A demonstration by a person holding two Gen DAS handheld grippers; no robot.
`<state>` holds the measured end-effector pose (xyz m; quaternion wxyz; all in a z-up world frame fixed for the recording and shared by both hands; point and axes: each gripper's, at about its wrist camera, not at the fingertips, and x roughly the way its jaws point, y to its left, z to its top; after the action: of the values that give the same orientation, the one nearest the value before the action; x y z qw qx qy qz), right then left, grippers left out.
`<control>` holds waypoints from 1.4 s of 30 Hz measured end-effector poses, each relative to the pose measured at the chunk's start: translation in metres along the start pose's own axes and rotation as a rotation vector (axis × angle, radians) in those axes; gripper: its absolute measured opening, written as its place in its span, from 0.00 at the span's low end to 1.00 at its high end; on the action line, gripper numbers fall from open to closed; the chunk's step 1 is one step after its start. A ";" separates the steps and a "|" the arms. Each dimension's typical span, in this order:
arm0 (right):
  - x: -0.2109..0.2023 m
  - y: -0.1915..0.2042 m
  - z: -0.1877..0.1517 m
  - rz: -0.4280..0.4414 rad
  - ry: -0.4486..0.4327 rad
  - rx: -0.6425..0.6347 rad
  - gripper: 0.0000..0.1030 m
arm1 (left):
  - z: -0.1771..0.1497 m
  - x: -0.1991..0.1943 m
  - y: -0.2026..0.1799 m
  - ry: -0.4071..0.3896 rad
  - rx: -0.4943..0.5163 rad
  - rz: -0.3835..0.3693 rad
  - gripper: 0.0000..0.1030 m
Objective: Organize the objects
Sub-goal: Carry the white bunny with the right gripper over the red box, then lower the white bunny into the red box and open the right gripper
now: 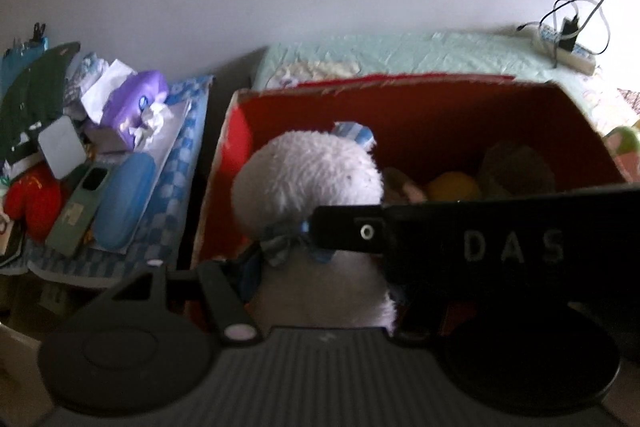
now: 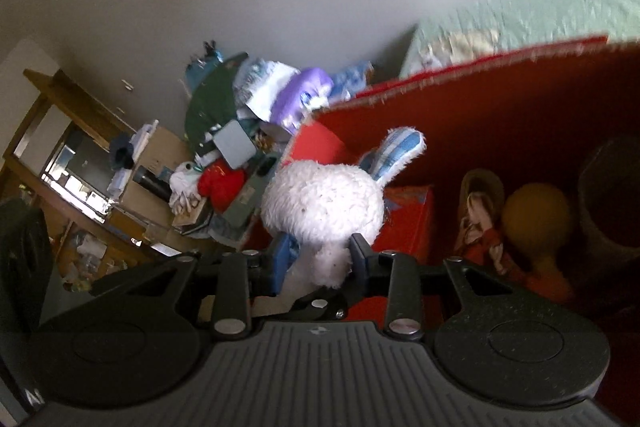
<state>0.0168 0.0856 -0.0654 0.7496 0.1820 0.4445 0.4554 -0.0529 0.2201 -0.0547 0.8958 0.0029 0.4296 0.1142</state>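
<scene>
A lived-in bedroom at home.
A bed with a pale green quilted cover runs along the plain wall, a power strip with tangled cables lying on it; beside it a cluttered side table with a tissue pack, and a wooden shelf unit stands beyond.

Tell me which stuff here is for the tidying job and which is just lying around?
For the job:
- white plush bunny, pinched by the right claw
- red box, where it seems headed
- toys already in the box, like the yellow ball

Just lying around:
- purple tissue pack
- blue case
- power strip on the green bedspread
</scene>
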 end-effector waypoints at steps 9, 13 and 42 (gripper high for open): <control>0.028 -0.009 0.003 -0.084 0.108 0.106 0.34 | -0.004 0.008 -0.003 0.030 0.064 0.045 0.60; 0.031 -0.006 0.003 -0.107 0.150 0.078 0.34 | -0.005 0.007 -0.004 0.037 0.091 0.070 0.61; -0.083 -0.004 -0.003 -0.278 -0.044 -0.033 0.49 | 0.011 -0.040 -0.041 0.022 0.015 0.014 0.81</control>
<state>0.0007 0.0135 -0.0280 0.8179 0.1164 0.4412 0.3504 -0.0602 0.1726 -0.0218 0.8902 0.0112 0.4401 0.1173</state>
